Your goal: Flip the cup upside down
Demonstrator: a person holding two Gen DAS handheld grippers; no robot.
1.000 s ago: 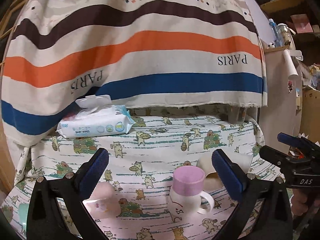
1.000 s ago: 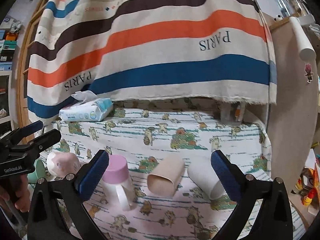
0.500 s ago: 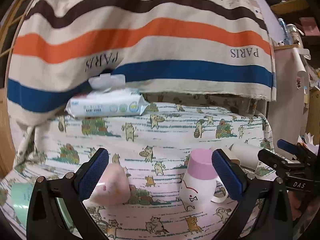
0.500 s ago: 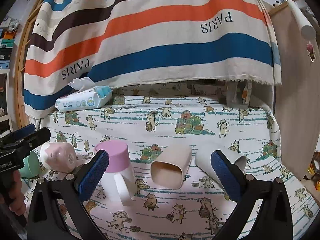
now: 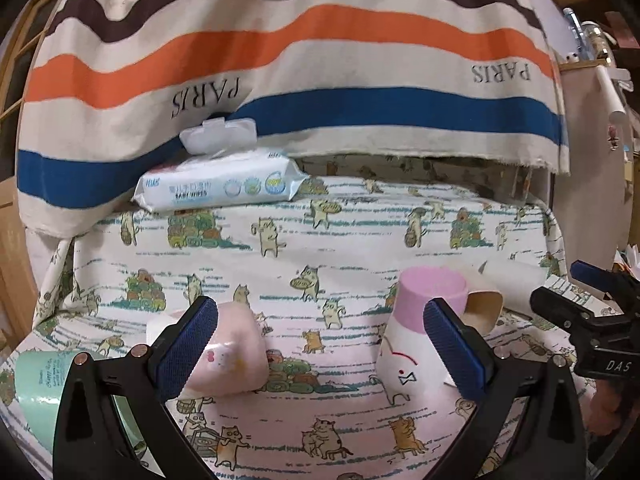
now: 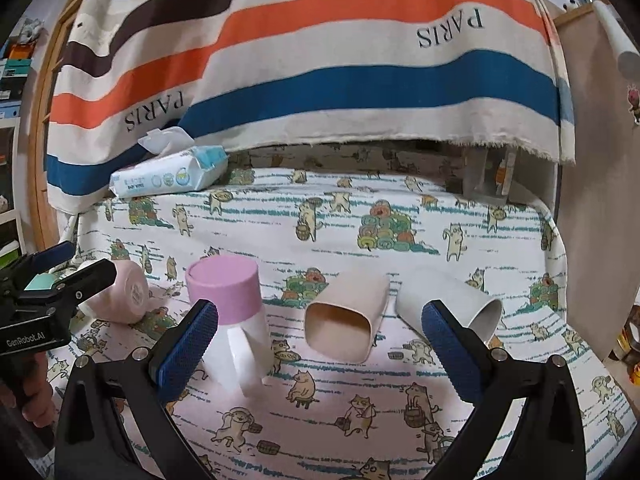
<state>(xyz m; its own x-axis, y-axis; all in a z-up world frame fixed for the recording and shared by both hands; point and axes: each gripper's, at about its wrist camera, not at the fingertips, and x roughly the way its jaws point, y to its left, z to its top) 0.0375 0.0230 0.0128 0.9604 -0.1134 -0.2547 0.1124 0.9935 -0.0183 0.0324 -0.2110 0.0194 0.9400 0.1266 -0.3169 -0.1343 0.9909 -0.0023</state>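
Note:
A white mug with a pink base (image 5: 416, 332) stands upside down on the cat-print cloth; it also shows in the right wrist view (image 6: 230, 312). A pink cup (image 5: 228, 356) lies on its side to its left, seen too in the right wrist view (image 6: 124, 296). A beige square cup (image 6: 346, 322) and a white cup (image 6: 448, 306) lie on their sides to the right. A mint cup (image 5: 44, 384) lies at far left. My left gripper (image 5: 320, 344) is open and empty, near the pink cup. My right gripper (image 6: 320, 344) is open and empty, before the beige cup.
A pack of baby wipes (image 5: 218, 186) lies at the back left of the table, also in the right wrist view (image 6: 168, 174). A striped cloth (image 5: 300, 64) hangs behind. A beige cabinet side (image 6: 592, 200) stands at the right edge.
Both grippers have tilted down and come closer to the table. The cups sit larger in both views. No cup has moved.

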